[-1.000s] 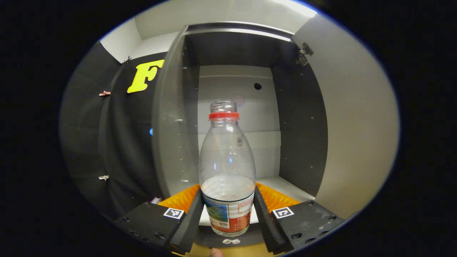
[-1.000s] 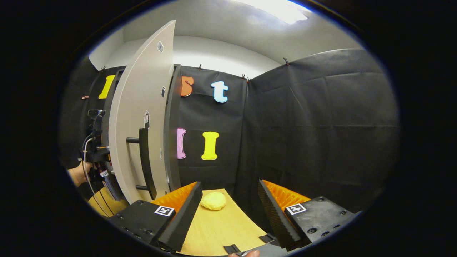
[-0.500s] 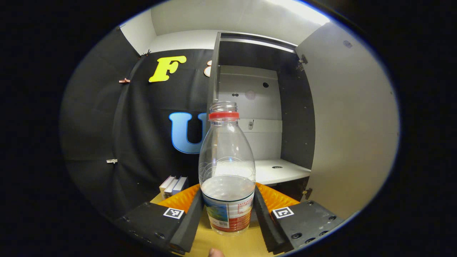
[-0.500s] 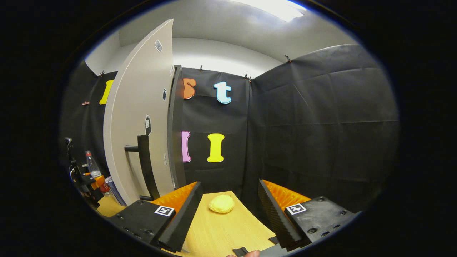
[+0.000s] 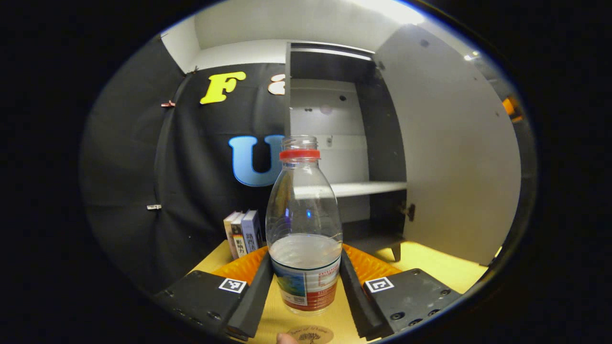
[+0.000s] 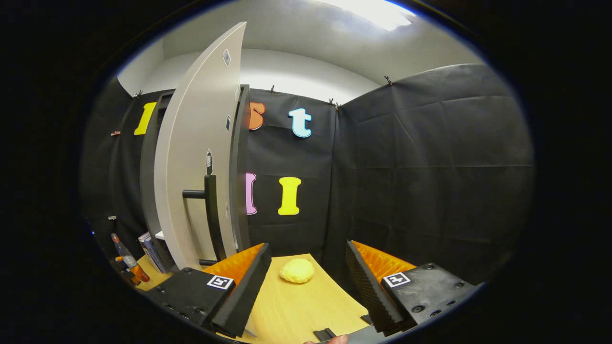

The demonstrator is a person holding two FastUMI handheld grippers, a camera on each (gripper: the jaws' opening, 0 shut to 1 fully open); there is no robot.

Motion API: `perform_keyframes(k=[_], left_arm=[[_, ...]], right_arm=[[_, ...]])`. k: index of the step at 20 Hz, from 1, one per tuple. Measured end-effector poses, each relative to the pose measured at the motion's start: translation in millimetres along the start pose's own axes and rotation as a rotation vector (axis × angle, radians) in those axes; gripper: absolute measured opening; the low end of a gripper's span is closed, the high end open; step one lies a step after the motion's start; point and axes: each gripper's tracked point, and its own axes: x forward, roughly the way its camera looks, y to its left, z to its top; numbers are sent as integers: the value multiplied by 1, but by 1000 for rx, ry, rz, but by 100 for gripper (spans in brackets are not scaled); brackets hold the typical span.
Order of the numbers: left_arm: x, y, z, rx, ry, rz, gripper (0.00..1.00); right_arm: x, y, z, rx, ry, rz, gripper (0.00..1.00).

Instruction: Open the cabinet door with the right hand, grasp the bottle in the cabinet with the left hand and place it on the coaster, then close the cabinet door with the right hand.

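Observation:
A clear bottle [image 5: 305, 229] with a red neck ring, no cap and a little water stands upright between the fingers of my left gripper [image 5: 306, 282], which is shut on its labelled lower part. It hangs above the yellow table, outside the cabinet [image 5: 344, 143]. A round brown coaster [image 5: 310, 334] peeks in at the bottom edge, just below the bottle. The cabinet door [image 5: 449, 157] stands wide open on the right. In the right gripper view, my right gripper [image 6: 306, 286] is open over the table, to the right of the door [image 6: 196, 162] and its dark handle [image 6: 210, 215].
Several books [image 5: 243, 231] stand against the black cloth left of the cabinet. A yellow lump [image 6: 297, 270] lies on the table ahead of my right gripper. The bottle and left gripper [image 6: 126, 263] show small at the far left of the right gripper view.
My left gripper has carried the bottle out of the cabinet, back and down towards the table; the coaster has come into sight below it. The right gripper has barely shifted and stays open.

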Motion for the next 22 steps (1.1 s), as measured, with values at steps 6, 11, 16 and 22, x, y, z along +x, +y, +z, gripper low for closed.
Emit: perform_keyframes(k=[6, 11, 16, 22], left_arm=[[-10, -14, -73, 21, 74, -64, 75], [-12, -10, -109, -10, 63, -106, 75], [-11, -9, -121, -18, 44, -140, 77], [-7, -2, -139, -25, 55, -151, 77]], right_arm=[[-4, -6, 6, 38, 14, -46, 98], [-8, -10, 11, 88, 34, -103, 98], [-17, -17, 14, 105, 38, -174, 98], [-27, 0, 21, 99, 29, -177, 98]])
